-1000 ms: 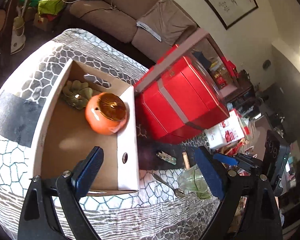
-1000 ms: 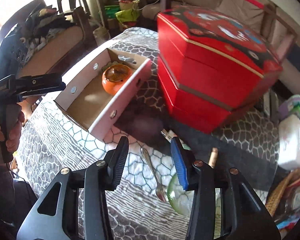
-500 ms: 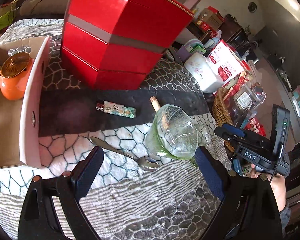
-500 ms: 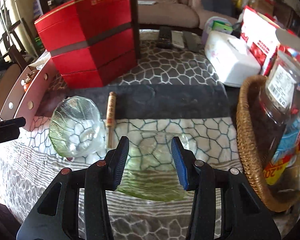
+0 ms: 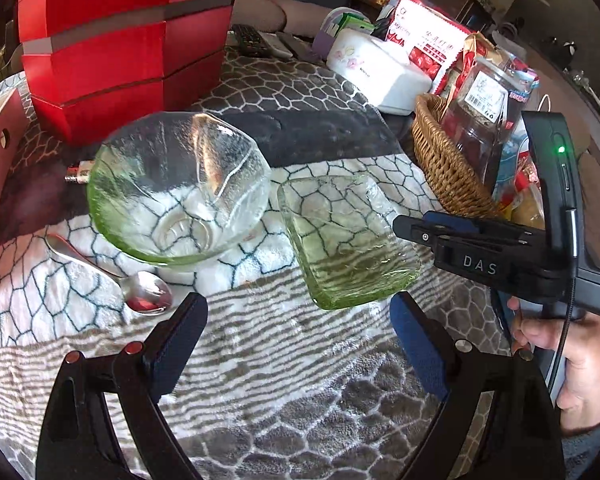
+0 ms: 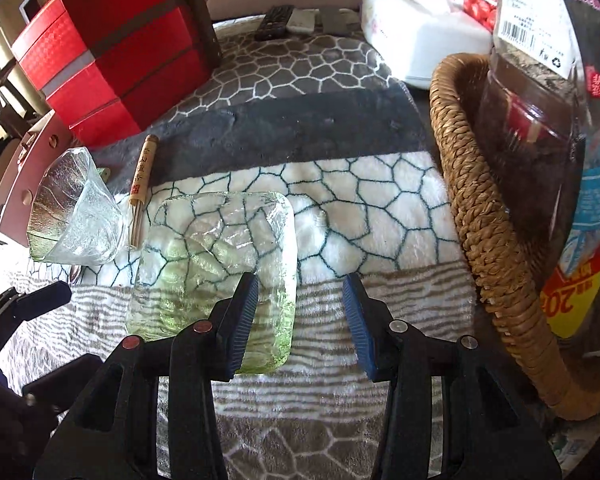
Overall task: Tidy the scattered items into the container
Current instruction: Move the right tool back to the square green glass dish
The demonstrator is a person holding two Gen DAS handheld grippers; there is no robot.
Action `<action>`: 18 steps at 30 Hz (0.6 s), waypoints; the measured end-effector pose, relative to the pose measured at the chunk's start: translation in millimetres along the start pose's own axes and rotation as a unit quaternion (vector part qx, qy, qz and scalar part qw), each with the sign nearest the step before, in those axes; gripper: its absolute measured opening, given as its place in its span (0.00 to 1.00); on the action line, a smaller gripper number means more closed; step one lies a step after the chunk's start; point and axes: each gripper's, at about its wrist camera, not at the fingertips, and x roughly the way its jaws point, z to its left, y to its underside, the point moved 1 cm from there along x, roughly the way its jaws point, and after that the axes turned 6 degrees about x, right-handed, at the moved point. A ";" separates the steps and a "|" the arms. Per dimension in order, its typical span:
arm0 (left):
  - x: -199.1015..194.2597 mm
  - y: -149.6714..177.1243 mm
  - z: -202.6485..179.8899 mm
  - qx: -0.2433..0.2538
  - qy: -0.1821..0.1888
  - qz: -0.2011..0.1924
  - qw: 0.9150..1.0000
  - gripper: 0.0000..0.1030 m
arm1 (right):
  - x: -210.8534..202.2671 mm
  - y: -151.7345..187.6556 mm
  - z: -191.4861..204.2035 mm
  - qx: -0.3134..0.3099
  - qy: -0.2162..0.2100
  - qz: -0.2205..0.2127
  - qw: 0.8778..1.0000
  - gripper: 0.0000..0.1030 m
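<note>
Right wrist view showed the rectangular glass dish point(image 6: 216, 264) lying flat, long axis running away, on the patterned blanket point(image 6: 380, 216), both grippers parted, empty

A lived-in home sitting room: beige sofa point(image 5: 300, 4), remote controls point(image 5: 256, 40), snack-filled wicker basket point(image 5: 448, 164), plush patterned blanket point(image 5: 300, 360).

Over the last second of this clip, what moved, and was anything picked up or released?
Both tools swung away from the cardboard box toward the glassware. The right tool now hangs open over the right edge of the square glass dish; the left tool is open in front of the dish and glass bowl. Nothing was gripped or released. Bowl, dish, spoon and red box lie where they were.
</note>
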 end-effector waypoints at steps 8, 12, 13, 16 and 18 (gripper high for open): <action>24.5 -9.4 -12.9 -0.025 -0.032 0.001 0.999 0.87 | 14.7 1.4 -8.5 0.015 -0.024 0.014 0.999 0.36; 38.9 -11.0 -14.5 -0.037 -0.040 0.013 0.998 0.75 | 17.9 0.4 -15.9 0.031 -0.047 0.018 0.998 0.32; 42.5 -10.8 -13.6 -0.042 -0.042 0.016 0.998 0.70 | 17.8 0.0 -17.1 0.035 -0.053 0.018 0.998 0.29; 46.2 -11.8 -14.6 -0.040 -0.052 0.009 0.998 0.69 | 18.9 -0.5 -18.1 0.042 -0.076 0.020 0.996 0.24; 47.4 -12.9 -15.2 -0.042 -0.050 0.006 0.998 0.69 | 21.6 -1.1 -18.5 0.050 -0.094 0.022 0.994 0.24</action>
